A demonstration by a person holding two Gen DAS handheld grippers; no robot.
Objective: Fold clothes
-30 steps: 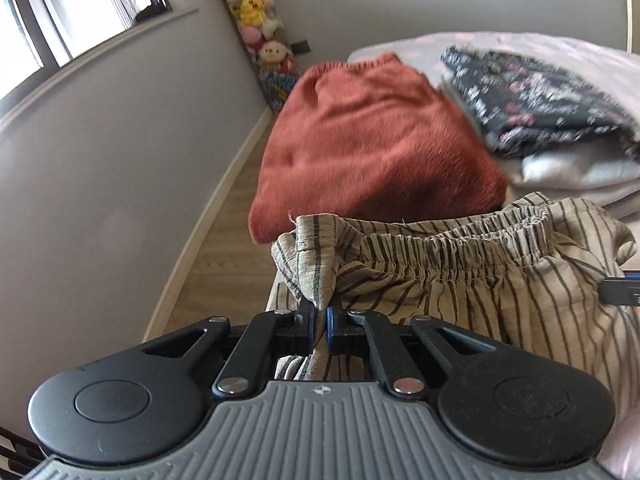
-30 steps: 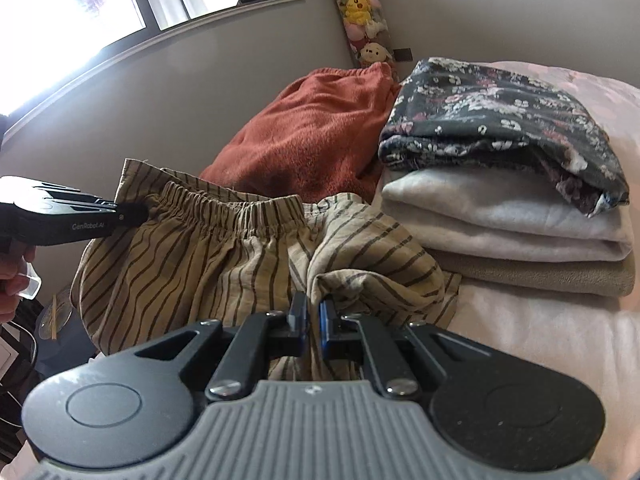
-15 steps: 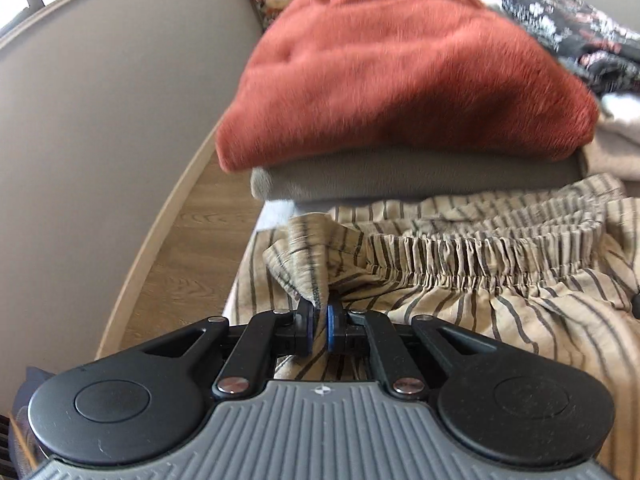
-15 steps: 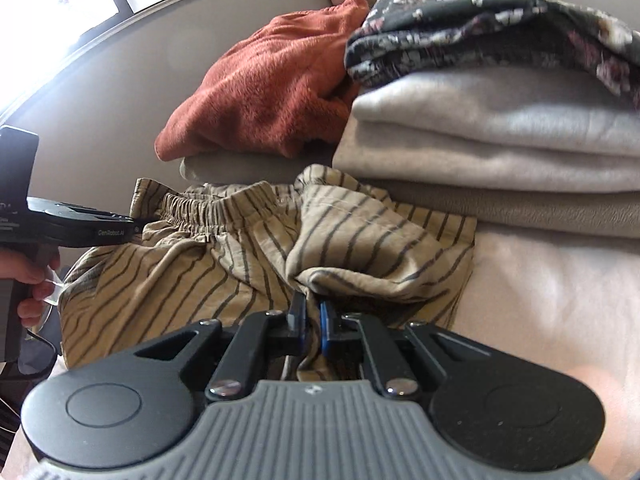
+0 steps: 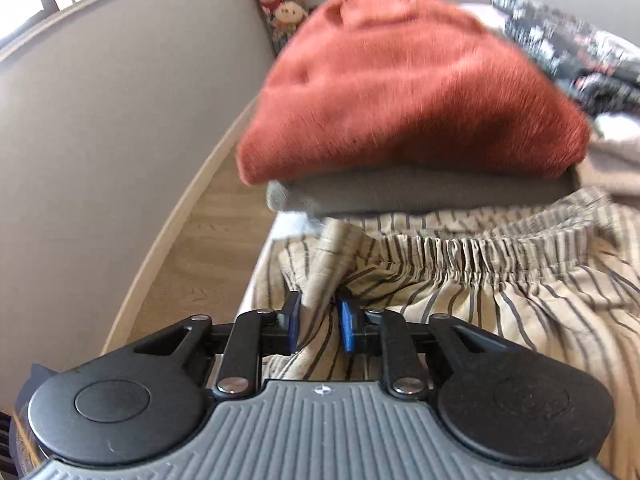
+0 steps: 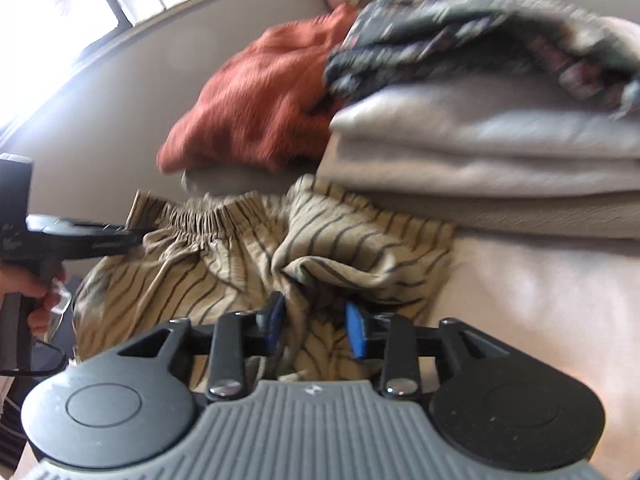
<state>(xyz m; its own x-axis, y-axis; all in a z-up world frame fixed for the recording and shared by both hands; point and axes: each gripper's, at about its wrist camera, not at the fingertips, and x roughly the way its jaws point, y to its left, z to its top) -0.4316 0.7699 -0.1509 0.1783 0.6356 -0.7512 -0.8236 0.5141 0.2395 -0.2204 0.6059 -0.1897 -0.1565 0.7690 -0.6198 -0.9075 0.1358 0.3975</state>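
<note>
Beige striped shorts (image 5: 500,280) with an elastic waistband lie on the pale bed; they also show in the right wrist view (image 6: 224,264). My left gripper (image 5: 320,320) is open, its blue pads (image 5: 294,320) apart with a fold of the waistband corner loose between them. My right gripper (image 6: 316,326) is open too, its pads (image 6: 356,332) apart around a bunched fold of the shorts. The left gripper also shows in the right wrist view (image 6: 132,238) at the waistband's left end.
Behind the shorts stand two folded stacks: a rust fleece (image 5: 412,88) on a grey garment (image 5: 420,196), and a dark floral garment (image 6: 460,36) on pale folded cloth (image 6: 500,148). Bare bed sheet (image 6: 540,300) lies to the right. Wood floor (image 5: 200,248) and a wall are left.
Both grippers have opened and let go of the shorts, which have come down onto the bed in front of the stacks.
</note>
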